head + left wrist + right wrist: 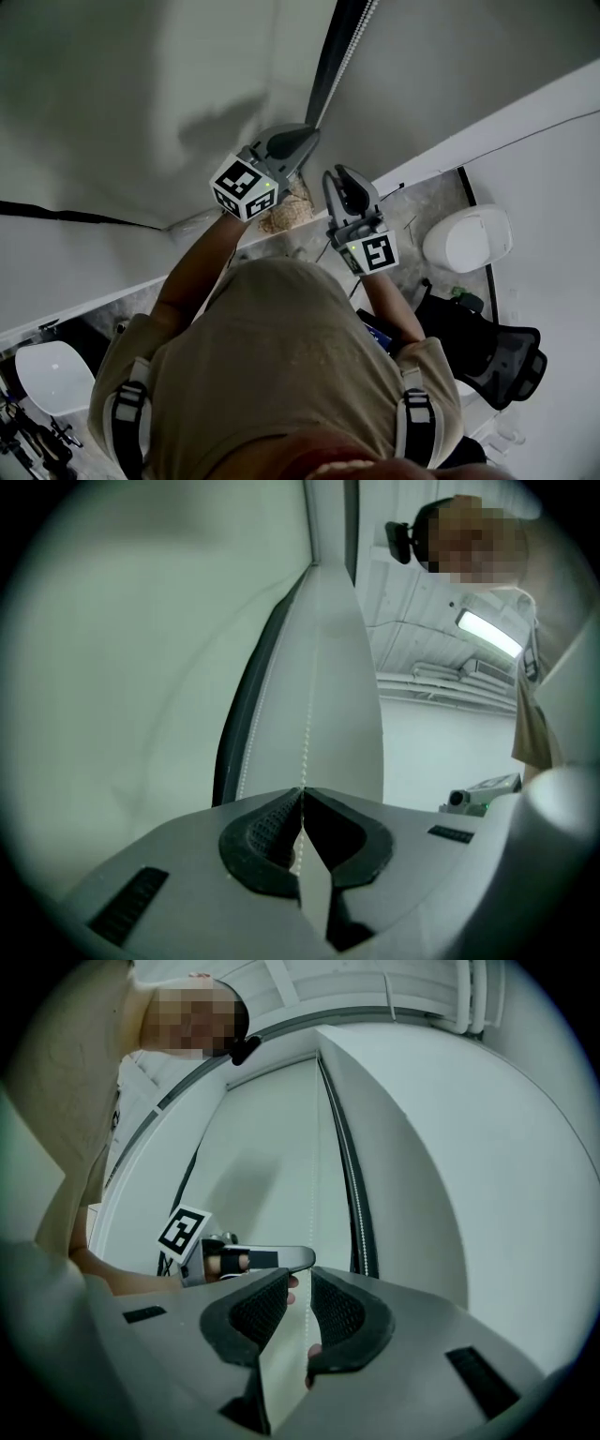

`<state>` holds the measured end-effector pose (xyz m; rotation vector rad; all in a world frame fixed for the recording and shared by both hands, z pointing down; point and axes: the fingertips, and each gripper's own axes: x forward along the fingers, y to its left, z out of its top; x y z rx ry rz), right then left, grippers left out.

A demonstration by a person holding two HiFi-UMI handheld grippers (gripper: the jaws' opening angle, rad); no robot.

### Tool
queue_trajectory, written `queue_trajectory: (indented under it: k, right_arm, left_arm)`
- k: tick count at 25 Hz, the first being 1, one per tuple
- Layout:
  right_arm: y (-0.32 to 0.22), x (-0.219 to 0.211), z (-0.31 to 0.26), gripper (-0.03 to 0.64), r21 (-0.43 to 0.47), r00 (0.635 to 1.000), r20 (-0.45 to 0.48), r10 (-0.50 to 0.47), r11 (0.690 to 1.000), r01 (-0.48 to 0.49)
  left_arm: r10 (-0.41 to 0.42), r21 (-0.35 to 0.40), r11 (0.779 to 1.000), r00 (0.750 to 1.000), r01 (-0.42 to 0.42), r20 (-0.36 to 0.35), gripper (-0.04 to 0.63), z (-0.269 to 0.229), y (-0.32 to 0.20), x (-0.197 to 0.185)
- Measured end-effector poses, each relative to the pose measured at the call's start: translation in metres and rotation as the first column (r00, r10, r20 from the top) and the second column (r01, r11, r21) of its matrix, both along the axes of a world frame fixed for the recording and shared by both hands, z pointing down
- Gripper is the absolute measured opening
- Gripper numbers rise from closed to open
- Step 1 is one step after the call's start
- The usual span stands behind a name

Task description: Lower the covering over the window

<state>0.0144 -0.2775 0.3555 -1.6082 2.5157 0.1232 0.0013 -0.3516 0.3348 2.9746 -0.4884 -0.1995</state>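
Left gripper point(305, 139) has its jaws pinched tight on the bead chain point(306, 733), right by the dark frame strip point(328, 56). Right gripper point(339, 178) sits just beside it, jaws a little apart, with the chain running through the gap but not squeezed. The pale covering point(253, 1147) hangs flat just left of that strip

An office, by its black mesh chair point(511, 361).

I have the bead chain point(307, 728) in the left gripper's point(311, 134) jaws; the right gripper point(335, 178) sits just right, nearer me.
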Motion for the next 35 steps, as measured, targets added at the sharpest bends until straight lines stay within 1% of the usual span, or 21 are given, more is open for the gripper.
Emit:
queue_trajectory:
  k: [3,5,9,13,17,19,22,25,28,29,30,32,34,35]
  right_arm:
    - [-0.004,0.002,-0.006,0.073,0.023,0.997,0.070,-0.012,1.000,0.010]
    - [-0.006,-0.002,-0.011,0.089,0.042,0.993,0.108,-0.042,0.998,0.037]
    - [-0.014,-0.007,-0.016,0.097,0.058,0.991,0.110,-0.073,0.996,0.067]
    - [-0.015,-0.020,-0.027,0.097,0.073,0.988,0.104,-0.116,0.991,0.108]
    - [-0.013,-0.029,-0.044,0.107,0.111,0.982,0.093,-0.165,0.982,0.154]
    - [-0.016,-0.036,-0.048,0.118,0.112,0.980,0.070,-0.188,0.977,0.180]
    - [-0.023,-0.045,-0.053,0.120,0.112,0.975,0.032,-0.219,0.970,0.214]
    - [-0.028,-0.045,-0.051,0.118,0.084,0.979,0.004,-0.205,0.975,0.204]
    - [-0.035,-0.046,-0.048,0.111,0.055,0.978,0.016,-0.210,0.976,0.209]
    - [-0.036,-0.046,-0.046,0.097,0.047,0.976,0.017,-0.216,0.976,0.215]
    - [-0.038,-0.045,-0.043,0.068,0.032,0.976,0.016,-0.218,0.976,0.217]
    - [-0.042,-0.041,-0.031,0.021,-0.022,0.977,0.025,-0.211,0.977,0.212]
    - [-0.045,-0.039,-0.016,0.012,-0.073,0.977,0.044,-0.209,0.975,0.211]
    - [-0.046,-0.039,-0.010,0.012,-0.085,0.976,0.051,-0.210,0.973,0.214]
  left_arm:
    - [-0.008,0.093,0.996,0.999,0.004,0.043,0.025,0.001,0.014,-0.002]
    - [-0.015,0.112,0.994,0.999,0.010,0.043,0.025,0.004,0.017,-0.010]
    - [-0.031,0.134,0.991,0.998,0.024,0.048,0.024,0.012,0.017,-0.018]
    - [-0.045,0.109,0.993,0.999,0.044,0.013,0.023,0.012,0.019,-0.033]
    - [-0.028,0.107,0.994,0.999,0.023,0.044,0.023,0.026,0.031,-0.028]
    - [-0.014,0.090,0.996,0.998,0.009,0.055,0.023,0.038,0.036,-0.024]
    - [-0.012,0.082,0.997,0.998,0.008,0.056,0.023,0.040,0.037,-0.020]
    - [-0.016,0.078,0.997,0.999,0.013,0.039,0.023,0.041,0.036,-0.024]
    - [0.004,0.094,0.996,1.000,-0.006,0.021,0.023,0.042,0.040,-0.028]
    - [0.010,0.097,0.995,1.000,-0.012,0.020,0.023,0.044,0.042,-0.027]
    - [0.015,0.100,0.995,1.000,-0.017,0.019,0.023,0.047,0.042,-0.026]
    - [0.023,0.103,0.994,0.999,-0.025,0.023,0.023,0.059,0.044,-0.023]
    - [0.034,0.083,0.996,0.999,-0.037,0.035,0.023,0.075,0.045,-0.021]
    - [0.040,0.067,0.997,0.998,-0.043,0.038,0.023,0.082,0.046,-0.022]
